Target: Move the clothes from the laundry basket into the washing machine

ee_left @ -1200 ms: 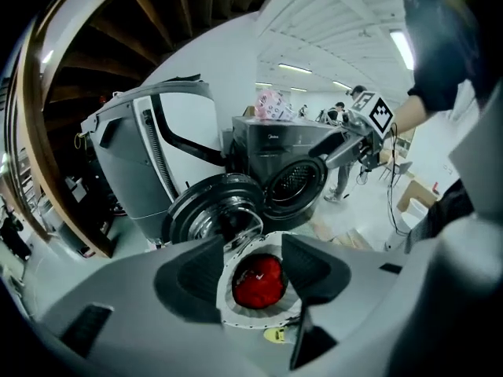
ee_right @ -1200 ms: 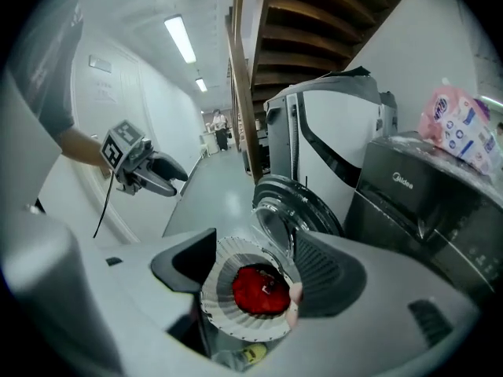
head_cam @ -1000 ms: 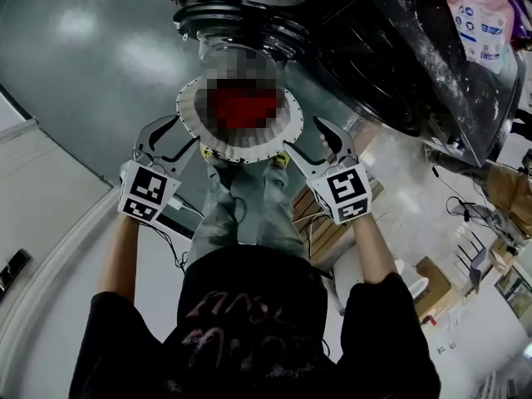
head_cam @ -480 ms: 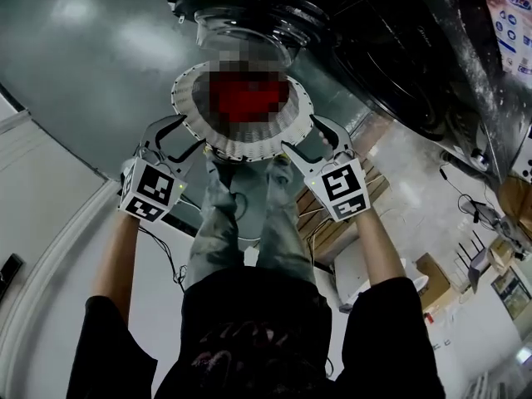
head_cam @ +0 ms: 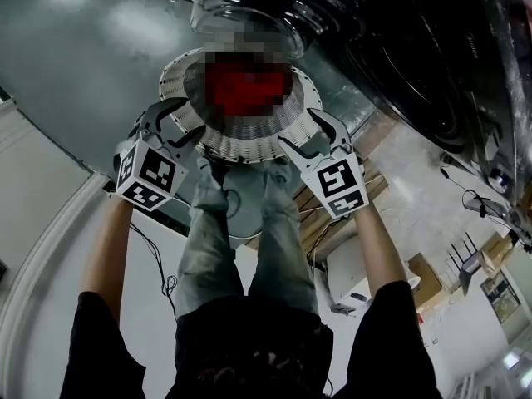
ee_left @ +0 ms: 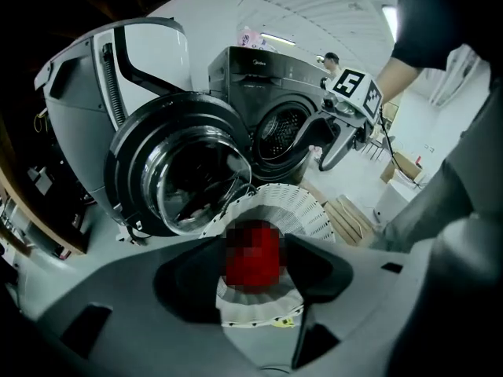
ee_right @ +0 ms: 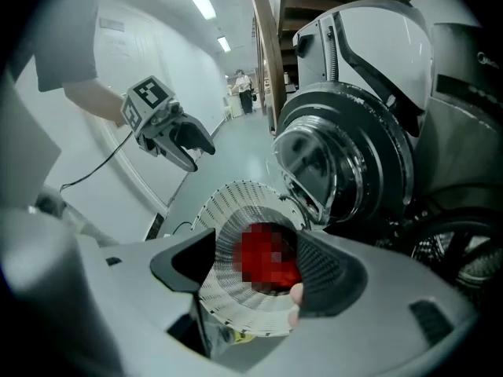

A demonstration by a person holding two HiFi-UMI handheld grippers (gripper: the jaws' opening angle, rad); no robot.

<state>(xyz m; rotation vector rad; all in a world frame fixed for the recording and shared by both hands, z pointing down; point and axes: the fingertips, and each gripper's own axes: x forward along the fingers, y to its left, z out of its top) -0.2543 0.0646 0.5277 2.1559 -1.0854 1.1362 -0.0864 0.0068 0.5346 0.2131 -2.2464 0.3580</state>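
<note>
A white slatted laundry basket (head_cam: pixel 241 144) stands on the grey floor in front of my feet, with red clothes (head_cam: pixel 245 90) inside it. My left gripper (head_cam: pixel 189 119) hangs open at the basket's left rim, and my right gripper (head_cam: pixel 298 131) hangs open at its right rim. Neither holds anything. In the left gripper view the basket (ee_left: pixel 291 206) and red clothes (ee_left: pixel 253 256) show between the spread jaws. The right gripper view frames the basket (ee_right: pixel 232 210) the same way. Beyond the basket stands the washing machine (ee_left: pixel 271 85), its round glass door (ee_left: pixel 185 171) swung open.
The open door (head_cam: pixel 241 15) juts out just past the basket. Dark machine bodies (head_cam: pixel 416 65) line the right side. Wooden pallets (head_cam: pixel 324 223), boxes and cables lie behind me to the right. A white kerb (head_cam: pixel 50 231) curves along the left.
Both grippers have come down towards the basket, which now looks larger and closer. Their jaws now flank its rim on either side.
</note>
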